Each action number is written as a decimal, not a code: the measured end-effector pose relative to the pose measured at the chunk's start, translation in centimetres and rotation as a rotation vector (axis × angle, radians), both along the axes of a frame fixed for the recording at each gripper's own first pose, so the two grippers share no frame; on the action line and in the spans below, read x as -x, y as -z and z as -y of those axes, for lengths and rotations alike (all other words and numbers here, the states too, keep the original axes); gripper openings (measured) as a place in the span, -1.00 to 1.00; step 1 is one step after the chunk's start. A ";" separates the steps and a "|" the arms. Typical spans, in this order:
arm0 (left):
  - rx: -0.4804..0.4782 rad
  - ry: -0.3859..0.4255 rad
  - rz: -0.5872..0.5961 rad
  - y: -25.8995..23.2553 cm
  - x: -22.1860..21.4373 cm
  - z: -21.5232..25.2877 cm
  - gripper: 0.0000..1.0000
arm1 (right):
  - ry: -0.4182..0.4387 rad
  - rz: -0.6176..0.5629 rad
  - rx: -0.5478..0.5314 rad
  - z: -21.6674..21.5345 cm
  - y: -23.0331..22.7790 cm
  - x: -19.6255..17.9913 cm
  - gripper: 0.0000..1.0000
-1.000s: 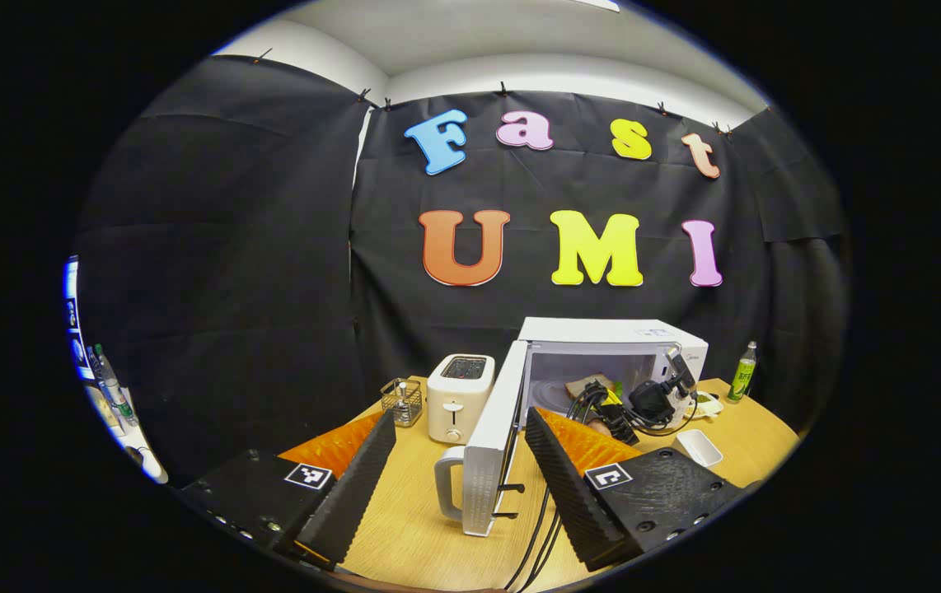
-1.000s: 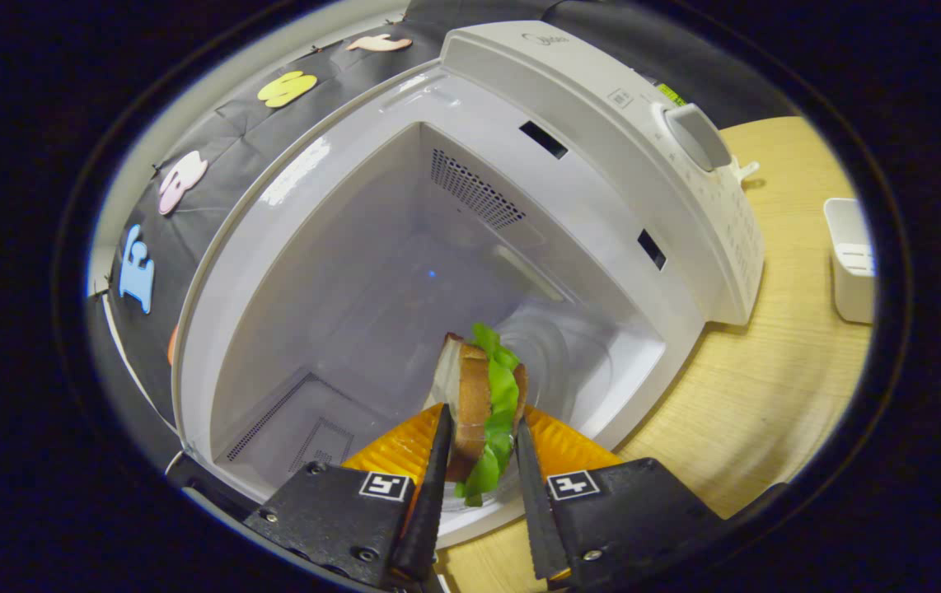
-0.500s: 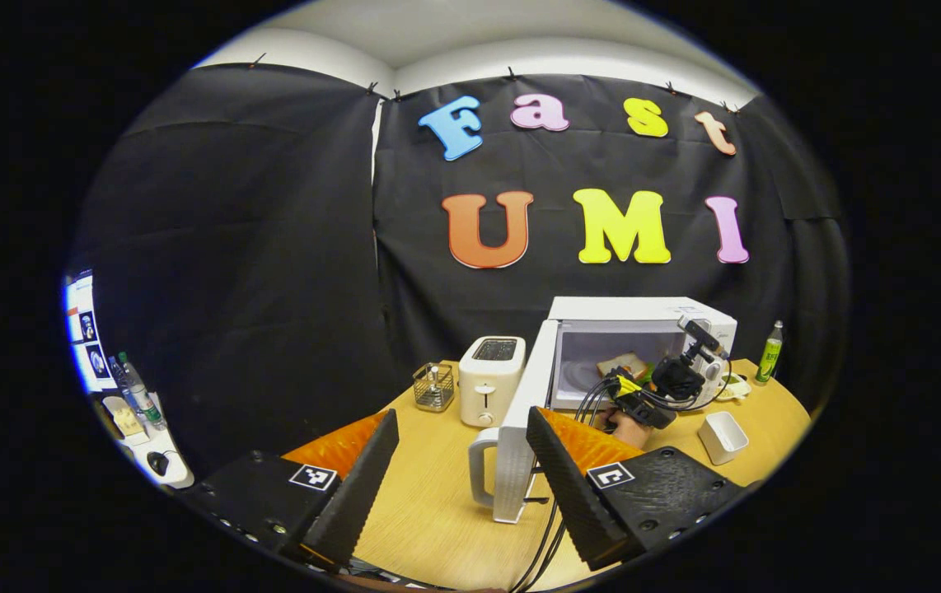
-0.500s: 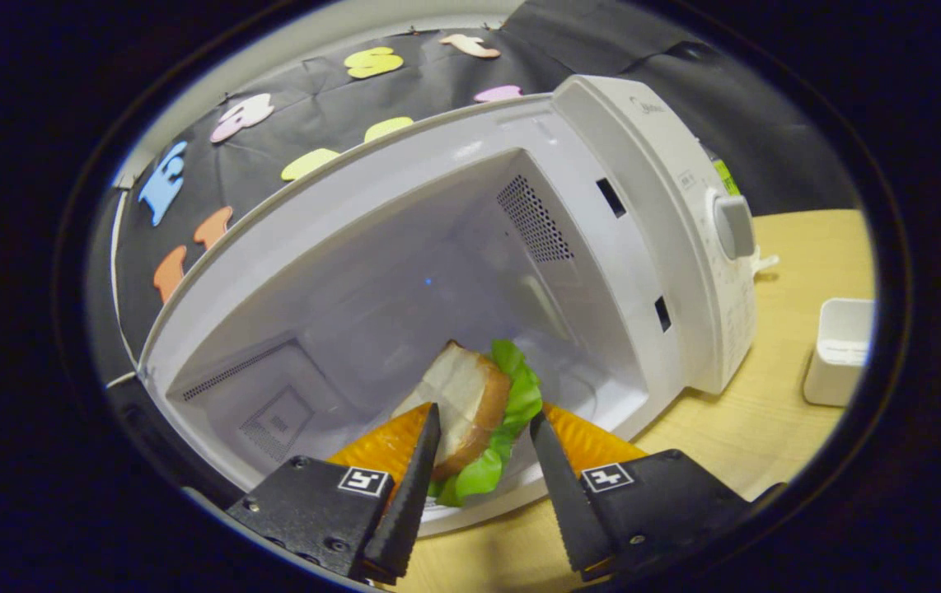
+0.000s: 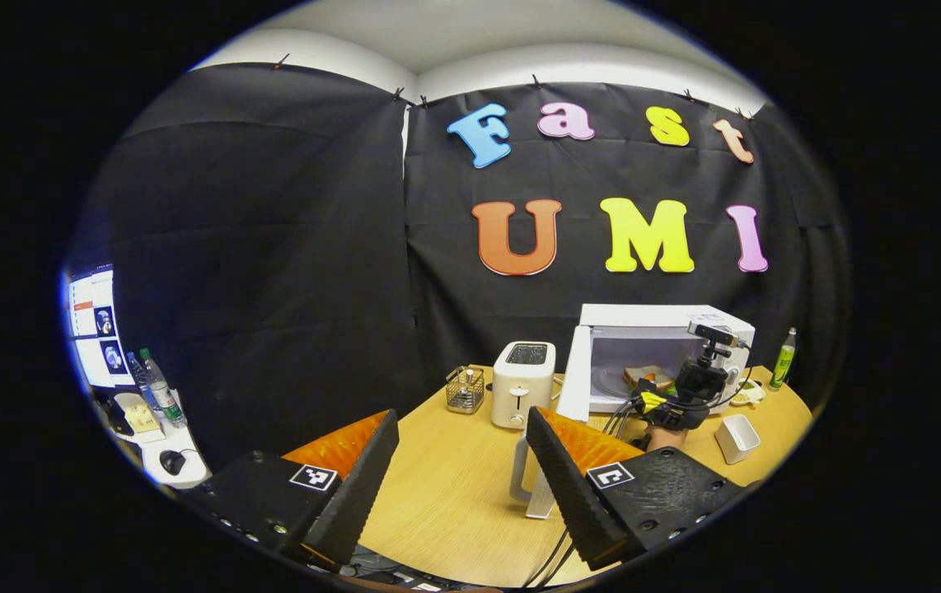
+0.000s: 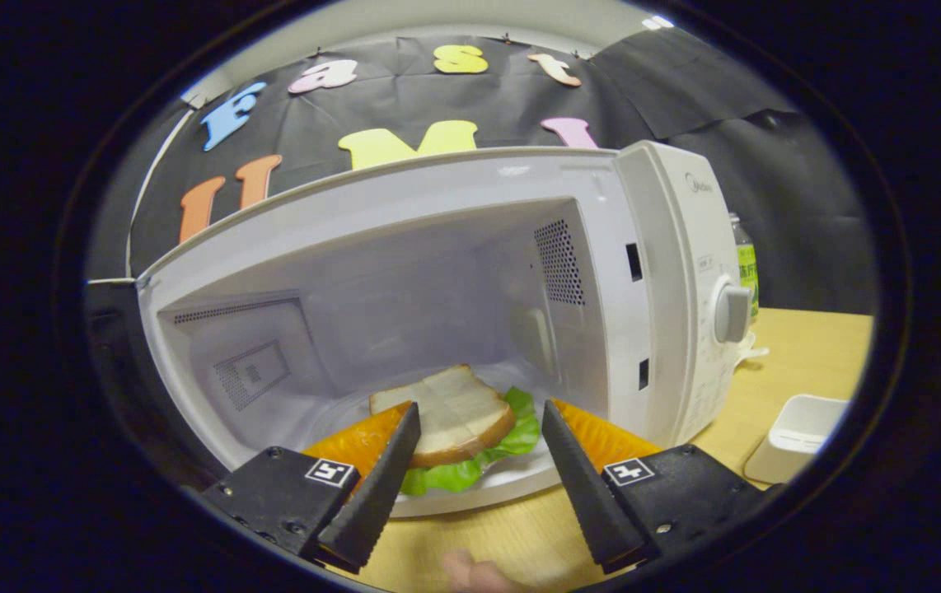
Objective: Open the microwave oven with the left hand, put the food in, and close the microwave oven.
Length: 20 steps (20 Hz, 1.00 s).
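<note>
The microwave [image 6: 668,247] is showing glossy white plastic outside and smooth pale walls inside. The table [image 5: 454,486] is looking like matt light wood. The sandwich [image 6: 454,420] is showing porous bread and crinkled lettuce. The basket [image 5: 465,389] is looking like thin wire.

Wooden table [image 5: 454,486] bears microwave [image 5: 668,325], toaster [image 5: 522,384], white cup [image 5: 740,437].

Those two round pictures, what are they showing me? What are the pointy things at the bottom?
The pointy things are tongs that a person holds, one in each hand, and each carries a camera. In the left gripper view, the left tongs are open above the pale wooden table. In the right gripper view, the right tongs are open in front of the open white microwave oven. Inside lies a sandwich of white bread and green lettuce. Nothing is held.
</note>
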<state>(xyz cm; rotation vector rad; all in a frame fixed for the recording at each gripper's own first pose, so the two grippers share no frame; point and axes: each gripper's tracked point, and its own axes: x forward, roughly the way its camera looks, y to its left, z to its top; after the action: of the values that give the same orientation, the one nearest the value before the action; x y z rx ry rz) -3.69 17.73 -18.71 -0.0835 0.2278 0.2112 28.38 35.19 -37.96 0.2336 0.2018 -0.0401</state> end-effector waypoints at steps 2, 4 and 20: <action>0.002 -0.008 0.009 0.5 0.1 -1.0 0.88 | -0.034 0.025 0.011 0.4 -0.6 1.4 0.96; -0.005 -0.019 0.021 1.1 -0.3 -2.1 0.88 | -0.065 0.021 -0.001 1.0 -0.7 2.9 0.83; 0.053 0.070 0.085 6.9 -4.3 -5.1 -1.00 | -0.241 0.102 0.041 13.5 -15.7 20.3 0.99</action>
<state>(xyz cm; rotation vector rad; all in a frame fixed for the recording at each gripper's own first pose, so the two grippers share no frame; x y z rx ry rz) 0.62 22.79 -25.60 -0.1368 0.1517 0.1314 8.08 21.65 -22.24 0.1689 0.1262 0.2063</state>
